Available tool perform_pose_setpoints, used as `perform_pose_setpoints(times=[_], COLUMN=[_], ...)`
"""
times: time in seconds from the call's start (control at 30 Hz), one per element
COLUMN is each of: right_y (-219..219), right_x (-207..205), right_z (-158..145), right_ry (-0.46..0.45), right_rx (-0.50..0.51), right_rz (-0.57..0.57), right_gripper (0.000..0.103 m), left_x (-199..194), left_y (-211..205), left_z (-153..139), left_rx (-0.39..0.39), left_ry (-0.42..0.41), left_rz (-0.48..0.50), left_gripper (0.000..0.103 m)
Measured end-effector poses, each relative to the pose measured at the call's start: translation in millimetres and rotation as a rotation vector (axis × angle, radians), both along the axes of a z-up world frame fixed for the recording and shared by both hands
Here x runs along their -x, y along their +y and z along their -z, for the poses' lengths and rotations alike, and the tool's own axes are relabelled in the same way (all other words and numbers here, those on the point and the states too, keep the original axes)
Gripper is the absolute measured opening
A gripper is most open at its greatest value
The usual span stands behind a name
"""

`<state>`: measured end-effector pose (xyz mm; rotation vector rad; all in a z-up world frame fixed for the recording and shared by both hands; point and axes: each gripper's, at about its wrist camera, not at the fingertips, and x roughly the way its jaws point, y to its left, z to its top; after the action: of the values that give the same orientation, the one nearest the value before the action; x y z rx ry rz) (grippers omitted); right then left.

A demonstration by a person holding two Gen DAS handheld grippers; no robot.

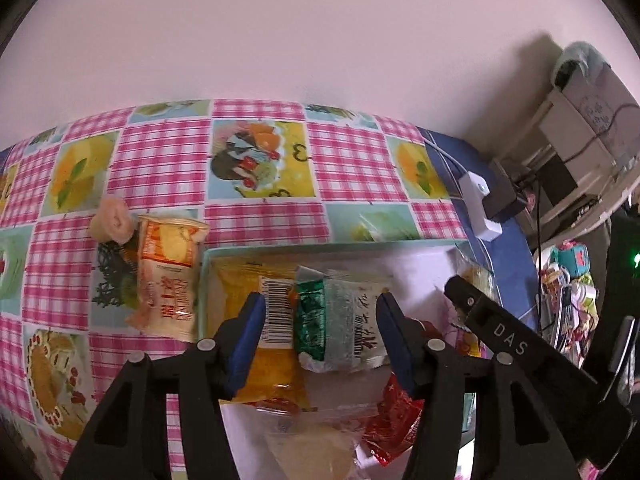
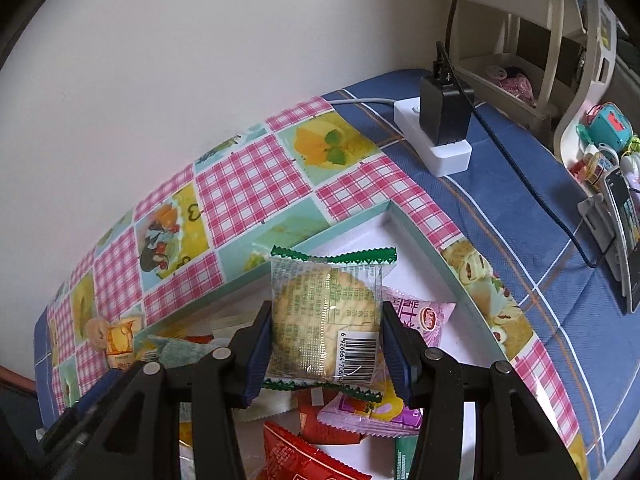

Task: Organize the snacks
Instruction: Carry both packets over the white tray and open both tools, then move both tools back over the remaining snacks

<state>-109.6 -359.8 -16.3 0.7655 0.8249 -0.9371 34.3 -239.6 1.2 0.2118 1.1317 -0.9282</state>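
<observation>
Right tool (image 2: 326, 350) clamps cracker pack (image 2: 326, 320), pack upright, long axis vertical, centre frame above tray (image 2: 424, 240). Left tool (image 1: 320, 334) gapes wide over green pack (image 1: 340, 320) lying lengthwise in tray. Orange pack (image 1: 168, 276) beyond, upper left, on desk (image 1: 260, 160).

Both claws share one build: matte black plastic arms that fork into angular struts with triangular cut-outs. Round silver pins cap the joints. The left claw (image 1: 320, 320) carries blue ribbed pads (image 1: 250, 332) on the inner faces of its fingers. So does the right claw (image 2: 326, 352), whose arm bears white "DAS" lettering in the left wrist view.
</observation>
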Motion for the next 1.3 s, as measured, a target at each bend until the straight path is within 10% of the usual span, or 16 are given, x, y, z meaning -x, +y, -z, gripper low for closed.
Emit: perform_pose_setpoints(times=[0.8, 1.3], right_y=[10.1, 38.7], right_x=[-23.0, -51.3], right_z=[12.5, -3.7], right_ry=[0.104, 0.108], right_rx=[0.002, 0.111], right_rz=[-0.079, -0.16], right_gripper=[0.103, 0.103], left_x=[-82.9, -124.0], left_y=[72.4, 133.4], left_z=[21.8, 9.7], left_rx=[-0.215, -0.223], left_ry=[-0.146, -0.177], left_rz=[-0.414, -0.586], left_gripper=[0.099, 0.102])
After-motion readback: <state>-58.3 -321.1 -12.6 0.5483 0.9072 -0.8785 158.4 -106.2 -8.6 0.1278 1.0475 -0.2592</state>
